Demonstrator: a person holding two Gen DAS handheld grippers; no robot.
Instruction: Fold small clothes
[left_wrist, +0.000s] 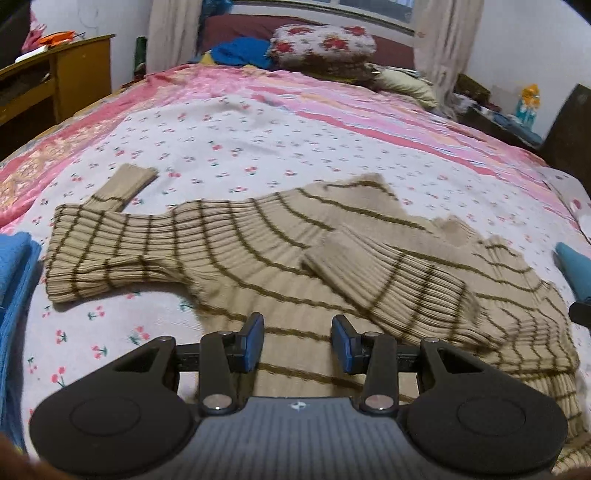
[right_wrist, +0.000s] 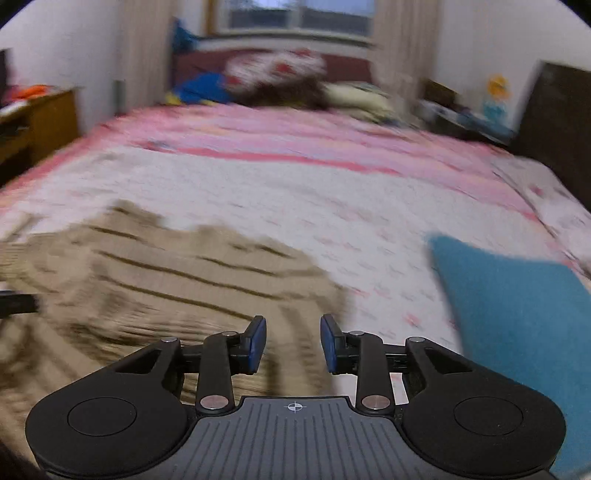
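On bed (left_wrist: 258, 122), striped sweater (left_wrist: 236, 240), sleeve folded

A white bedsheet printed with small red cherries (left_wrist: 258, 147) fills the middle of the left wrist view, and beyond it lies a pink striped satin quilt (left_wrist: 332, 96). At the upper centre a floral red-and-white pillow (left_wrist: 321, 42) rests against a dark maroon headboard (left_wrist: 236, 31), with a crumpled blue cloth (left_wrist: 240, 51) just left of it. A yellow-brown wooden desk (left_wrist: 77, 70) stands at the upper left. Pale curtains (left_wrist: 443, 33) hang at the upper right.
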